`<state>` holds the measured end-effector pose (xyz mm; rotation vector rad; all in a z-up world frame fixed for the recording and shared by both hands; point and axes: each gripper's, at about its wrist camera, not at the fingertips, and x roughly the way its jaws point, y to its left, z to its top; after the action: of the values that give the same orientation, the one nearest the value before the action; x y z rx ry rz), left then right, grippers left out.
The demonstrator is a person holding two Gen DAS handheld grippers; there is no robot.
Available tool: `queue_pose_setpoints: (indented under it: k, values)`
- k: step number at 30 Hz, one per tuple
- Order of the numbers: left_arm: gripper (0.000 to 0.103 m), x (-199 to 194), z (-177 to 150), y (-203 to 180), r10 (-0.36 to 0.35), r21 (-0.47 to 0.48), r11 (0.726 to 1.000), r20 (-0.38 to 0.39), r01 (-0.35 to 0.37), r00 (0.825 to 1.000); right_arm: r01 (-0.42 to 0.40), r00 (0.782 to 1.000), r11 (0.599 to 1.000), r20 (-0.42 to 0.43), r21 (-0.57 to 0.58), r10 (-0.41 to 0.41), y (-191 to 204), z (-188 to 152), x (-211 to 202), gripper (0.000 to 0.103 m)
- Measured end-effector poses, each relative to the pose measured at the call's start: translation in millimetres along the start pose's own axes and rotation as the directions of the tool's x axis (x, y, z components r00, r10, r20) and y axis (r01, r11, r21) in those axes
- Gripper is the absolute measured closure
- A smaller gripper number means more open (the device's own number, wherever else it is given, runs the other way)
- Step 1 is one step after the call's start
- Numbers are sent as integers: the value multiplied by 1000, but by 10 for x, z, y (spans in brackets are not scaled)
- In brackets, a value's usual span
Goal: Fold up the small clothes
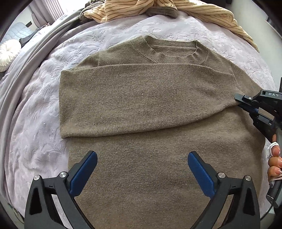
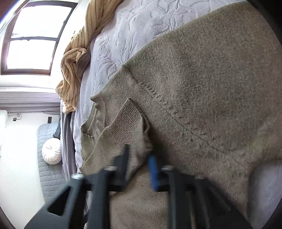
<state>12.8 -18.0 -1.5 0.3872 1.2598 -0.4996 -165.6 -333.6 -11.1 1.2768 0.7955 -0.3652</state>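
Sweater collar far, long axis near-far, sleeve folded left-right, right gripper marked "DAS" clenched on cuff, left gripper released.

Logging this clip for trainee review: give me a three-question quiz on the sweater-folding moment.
1. True or false: the left gripper hovers open over the brown sweater.
2. What does the right gripper pinch? A) striped garment B) sleeve cuff C) neckline
3. Fill in: the striped garment lies beyond the sweater's ____.

Key: 1 true; 2 B, the sleeve cuff; 3 collar.
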Motion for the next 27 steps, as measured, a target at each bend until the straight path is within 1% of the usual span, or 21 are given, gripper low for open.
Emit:
queue_pose_setpoints:
  k: [1,3,4,6,8,10,13,15,17,19,20,23,24,25,27]
  values:
    - [0,-10,1,7,-3,-2,1000,4,3,1000,-14,1000,1000,6,-5,14,17,-13,-35,96]
    - [0,-5,4,11,-10,-5,1000,7,10,1000,-1,1000,998,15,-64,2,99,-53,-118,96]
    - [0,8,5,7,-15,-4,1000,6,15,1000,16,1000,996,14,-90,-15,126,-69,-133,96]
    - [0,62,7,-10,-18,1,1000,-6,18,1000,73,997,989,8,-124,-73,130,-88,-106,96]
    - [0,108,1,-42,-19,6,1000,-21,20,1000,102,995,989,-13,-111,-104,48,-82,-31,96]
    - [0,111,-13,-70,-15,17,1000,-21,15,1000,91,995,992,-27,-83,-94,-20,-77,-34,95]
    - [0,111,-25,-124,-8,36,999,-22,9,1000,112,994,989,-7,-94,-114,-46,-106,-202,90]
    - [0,117,-21,-153,-11,42,999,-31,12,999,112,994,989,-5,-93,-113,-93,-147,-340,88]
    - [0,119,-11,-176,-15,48,999,-38,17,999,102,995,992,-10,-81,-103,-165,-196,-488,79]
    - [0,118,-1,-204,-17,53,998,-40,19,999,107,994,991,-2,-75,-107,-238,-256,-647,53]
    - [0,118,3,-223,-19,57,998,-41,22,999,102,995,992,5,-74,-102,-268,-282,-721,52]
    - [0,125,15,-288,-24,66,997,-45,27,999,88,996,994,6,-65,-88,-346,-354,-884,51]
    - [0,131,20,-310,-25,68,997,-47,28,999,76,997,995,2,-62,-76,-368,-373,-918,50]
    - [0,136,19,-330,-26,71,997,-50,30,998,57,998,997,-7,-58,-58,-388,-387,-947,44]
    - [0,165,40,-391,-27,73,997,-54,31,998,45,999,998,-12,-49,-46,-428,-412,-1001,38]
